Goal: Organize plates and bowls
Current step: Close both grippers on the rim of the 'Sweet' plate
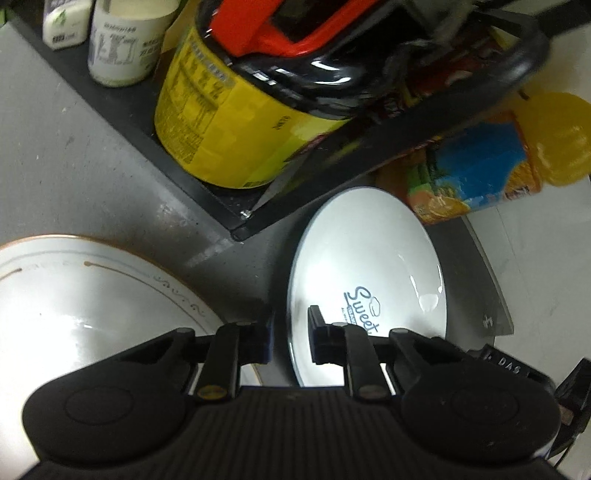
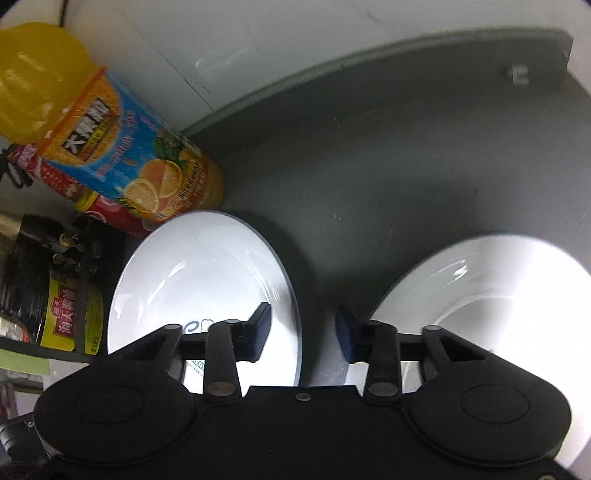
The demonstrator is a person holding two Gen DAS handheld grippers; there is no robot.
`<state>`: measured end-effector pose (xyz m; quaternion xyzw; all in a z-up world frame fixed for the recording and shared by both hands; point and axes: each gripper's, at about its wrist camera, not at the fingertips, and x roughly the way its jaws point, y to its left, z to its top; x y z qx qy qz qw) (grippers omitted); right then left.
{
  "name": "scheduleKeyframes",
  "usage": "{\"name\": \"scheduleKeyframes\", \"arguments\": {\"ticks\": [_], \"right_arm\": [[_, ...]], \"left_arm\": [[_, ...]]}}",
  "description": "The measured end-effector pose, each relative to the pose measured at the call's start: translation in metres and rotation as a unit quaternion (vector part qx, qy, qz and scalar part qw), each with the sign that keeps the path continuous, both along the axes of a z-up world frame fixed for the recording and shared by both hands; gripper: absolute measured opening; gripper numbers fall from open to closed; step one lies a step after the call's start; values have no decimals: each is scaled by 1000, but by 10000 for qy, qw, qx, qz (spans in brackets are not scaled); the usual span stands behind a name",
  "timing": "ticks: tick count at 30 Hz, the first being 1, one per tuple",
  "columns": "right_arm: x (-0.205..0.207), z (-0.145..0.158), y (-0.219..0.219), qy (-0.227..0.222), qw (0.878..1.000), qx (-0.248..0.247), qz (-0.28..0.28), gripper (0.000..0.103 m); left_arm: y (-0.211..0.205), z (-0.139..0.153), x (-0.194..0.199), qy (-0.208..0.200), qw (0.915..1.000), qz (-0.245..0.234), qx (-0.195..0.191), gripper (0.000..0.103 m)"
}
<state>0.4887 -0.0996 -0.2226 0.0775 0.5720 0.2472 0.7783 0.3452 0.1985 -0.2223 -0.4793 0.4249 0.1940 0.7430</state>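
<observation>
A white plate with a thin blue rim and "Sweet" lettering (image 1: 369,258) (image 2: 207,273) lies flat on the dark grey table (image 1: 110,192) (image 2: 388,166). My left gripper (image 1: 291,332) is open, its fingers straddling the plate's near-left rim with a gap on each side. A larger white plate with a brown rim and scroll pattern (image 1: 92,295) lies to the left. My right gripper (image 2: 303,328) is open over bare table, its left finger above the blue-rimmed plate. A deep white bowl (image 2: 498,291) sits to its right.
A black rack (image 1: 207,192) behind the plates holds a yellow-labelled can (image 1: 229,122), white bottles (image 1: 122,44) and a red-handled item (image 1: 280,33). An orange juice bottle (image 1: 491,166) (image 2: 122,140) stands just behind the blue-rimmed plate. The table's curved edge (image 2: 332,66) meets a white wall.
</observation>
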Motion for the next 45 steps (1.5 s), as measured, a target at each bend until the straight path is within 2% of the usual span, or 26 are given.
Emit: {"name": "scheduleKeyframes", "arguments": {"ticks": [4, 6, 8, 11, 13, 14, 16, 19, 23, 26, 45], "right_arm": [[3, -10, 3, 167, 9998, 131, -27, 31], [2, -15, 5, 225, 9995, 217, -10, 25], [1, -16, 9, 229, 9994, 267, 62, 24], [-4, -13, 20, 77, 9995, 163, 259, 33], [-5, -13, 22, 4, 9994, 124, 323, 33], [-5, -13, 21, 8, 9994, 130, 307, 30], [-4, -13, 18, 13, 9997, 38, 224, 18], [-9, -12, 16, 17, 9994, 52, 328, 15], [-20, -4, 7, -70, 9986, 348, 392, 10], [-28, 4, 0, -149, 9976, 549, 403, 9], [-70, 34, -12, -432, 9938, 889, 516, 10]], "left_arm": [[0, -6, 2, 10, 10000, 59, -58, 15], [0, -9, 3, 15, 9999, 96, -92, 13], [0, -11, 3, -33, 9999, 120, -104, 11], [-2, -12, 7, -58, 9999, 115, -28, 9], [-4, -11, 9, -21, 9999, 109, 43, 7], [-5, -11, 9, -6, 9999, 109, 43, 7], [-4, -11, 10, 10, 9999, 115, -10, 7], [-1, -10, 8, 50, 9999, 130, -20, 7], [5, -2, 2, 48, 9998, 156, 61, 7], [11, 5, -3, -69, 9998, 184, 0, 7], [13, 53, -48, -256, 9995, 83, 181, 7]]}}
